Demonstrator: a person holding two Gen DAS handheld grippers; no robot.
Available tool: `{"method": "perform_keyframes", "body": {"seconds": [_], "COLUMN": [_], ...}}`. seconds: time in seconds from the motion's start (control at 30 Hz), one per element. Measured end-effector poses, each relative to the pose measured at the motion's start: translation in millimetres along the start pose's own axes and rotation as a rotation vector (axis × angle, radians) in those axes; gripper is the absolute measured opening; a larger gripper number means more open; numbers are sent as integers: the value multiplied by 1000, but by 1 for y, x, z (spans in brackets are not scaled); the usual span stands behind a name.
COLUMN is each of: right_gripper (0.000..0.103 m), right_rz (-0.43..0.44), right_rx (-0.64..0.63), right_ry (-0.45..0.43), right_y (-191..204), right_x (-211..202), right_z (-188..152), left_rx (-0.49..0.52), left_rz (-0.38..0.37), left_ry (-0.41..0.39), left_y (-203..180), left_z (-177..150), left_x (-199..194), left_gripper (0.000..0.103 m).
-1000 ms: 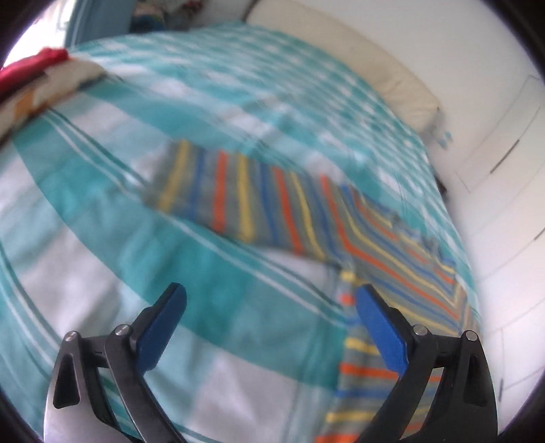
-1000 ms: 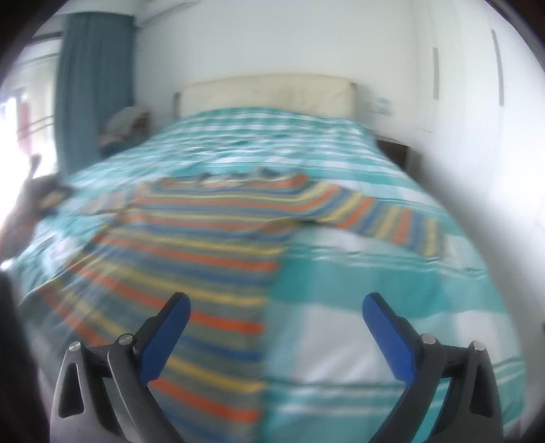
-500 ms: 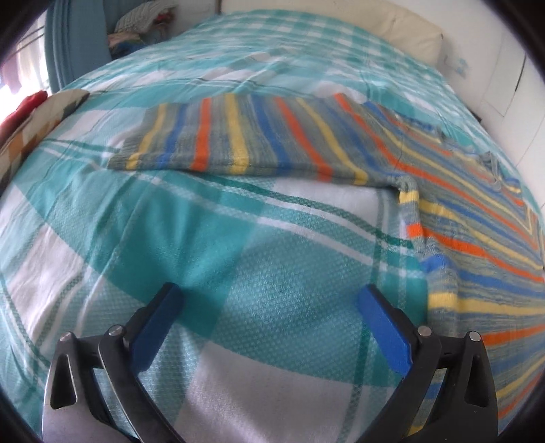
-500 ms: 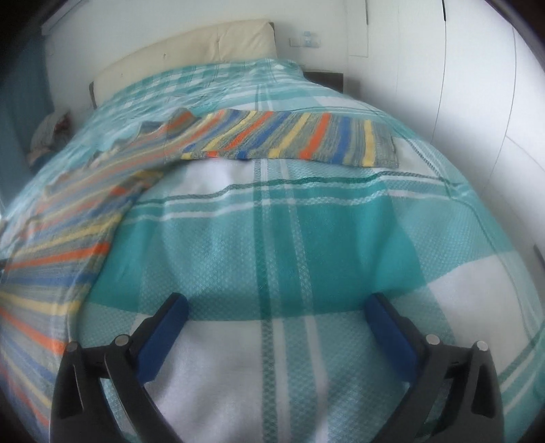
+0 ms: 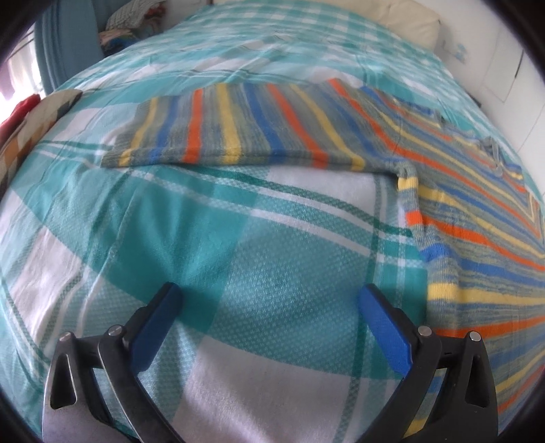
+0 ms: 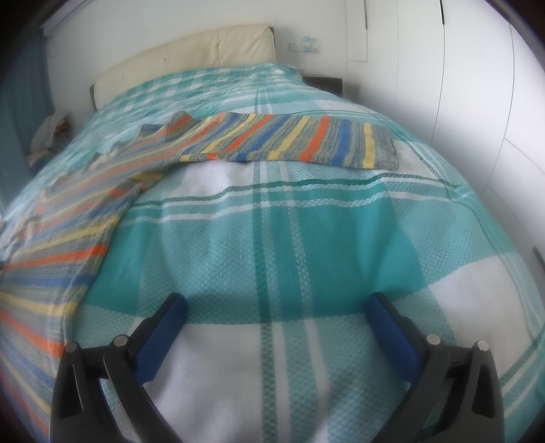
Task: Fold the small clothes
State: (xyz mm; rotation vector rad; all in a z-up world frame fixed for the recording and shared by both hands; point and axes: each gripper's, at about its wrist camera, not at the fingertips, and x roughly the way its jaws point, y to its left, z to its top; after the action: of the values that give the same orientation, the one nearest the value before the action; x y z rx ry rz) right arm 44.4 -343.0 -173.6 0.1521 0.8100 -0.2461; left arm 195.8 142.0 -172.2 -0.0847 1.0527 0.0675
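Note:
A small striped sweater (image 5: 460,191), orange, blue, yellow and grey, lies flat on a teal and white checked bedspread (image 5: 272,259). Its left sleeve (image 5: 238,126) stretches out ahead of my left gripper (image 5: 269,300), which is open and empty above bare bedspread, the body to its right. In the right wrist view the right sleeve (image 6: 299,143) stretches out ahead of my right gripper (image 6: 276,306), which is also open and empty over the bedspread; the sweater body (image 6: 68,218) lies to its left.
A cream headboard (image 6: 190,54) stands at the far end of the bed. White wardrobe doors (image 6: 477,85) run along the right side. A patterned cushion (image 5: 30,129) and a teal curtain (image 5: 64,44) are at the left, with a pile of clothes (image 5: 133,17) beyond.
Both grippers have dropped closer to the bedspread and swung outward, each now facing a sleeve instead of the sweater body. Both stay open and empty.

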Motion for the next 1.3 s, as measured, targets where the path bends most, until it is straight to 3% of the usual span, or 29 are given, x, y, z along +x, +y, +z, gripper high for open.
{"method": "perform_keyframes", "body": {"seconds": [0.27,0.4,1.3], "right_gripper": [103,103,103], "right_rz": [0,0,-1], "right_rx": [0,-1,-2], "right_ry": [0,0,0], "right_y": [0,0,0], "right_x": [0,0,0], "right_z": [0,0,0], "left_rx": [18,10,80], "left_rz": [-2,-59,-74], "left_ry": [12,-23,-454], "left_y": [-5,-6,-16], "left_z": [0,-1,0], "left_x": [-6,-17,-93], "left_gripper": [103,102,102]}}
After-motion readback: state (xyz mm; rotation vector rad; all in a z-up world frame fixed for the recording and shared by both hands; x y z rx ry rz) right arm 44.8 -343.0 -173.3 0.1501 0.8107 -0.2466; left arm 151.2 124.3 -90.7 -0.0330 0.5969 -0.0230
